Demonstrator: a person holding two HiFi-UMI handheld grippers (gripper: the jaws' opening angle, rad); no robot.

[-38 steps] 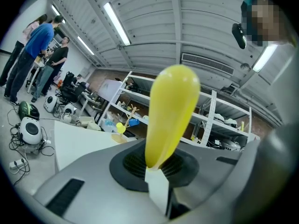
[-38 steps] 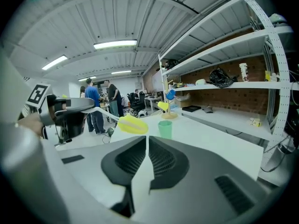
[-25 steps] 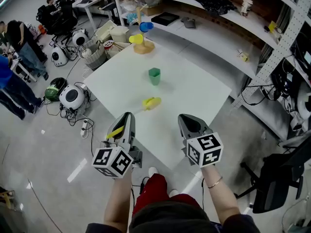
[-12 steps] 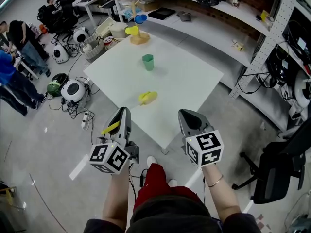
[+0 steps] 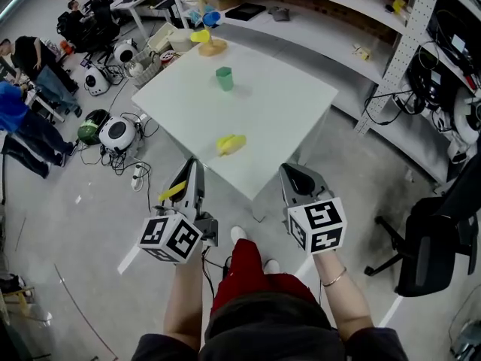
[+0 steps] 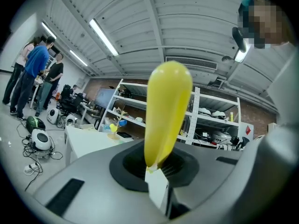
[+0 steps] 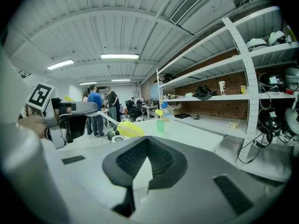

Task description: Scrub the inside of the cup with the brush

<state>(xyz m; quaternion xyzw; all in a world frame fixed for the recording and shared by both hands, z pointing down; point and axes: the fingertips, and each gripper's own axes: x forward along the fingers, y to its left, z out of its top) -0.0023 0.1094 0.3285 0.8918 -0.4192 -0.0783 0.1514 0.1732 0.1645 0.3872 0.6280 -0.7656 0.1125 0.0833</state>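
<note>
A green cup (image 5: 224,78) stands upright on the white table (image 5: 285,111), far ahead of both grippers; the right gripper view shows the cup (image 7: 160,125) too. My left gripper (image 5: 194,164) is shut on a brush with a white stem. Its yellow head (image 5: 231,144) hangs over the table's near corner, and a yellow end (image 5: 174,192) pokes out behind the jaws. In the left gripper view the brush (image 6: 166,115) rises from the left gripper (image 6: 158,171) and fills the middle. My right gripper (image 5: 294,173) is shut and holds nothing, off the table's corner, seen up close (image 7: 140,171).
A wooden mug tree (image 5: 204,37) with yellow and blue cups stands at the table's far corner. Long shelves (image 5: 353,43) run behind and to the right. An office chair (image 5: 443,232) is at the right. People, round white machines (image 5: 119,134) and cables are on the floor at the left.
Both grippers have drawn back from the table along with the person. The brush head has gone from mid-table to over the near corner. The cup has not moved.
</note>
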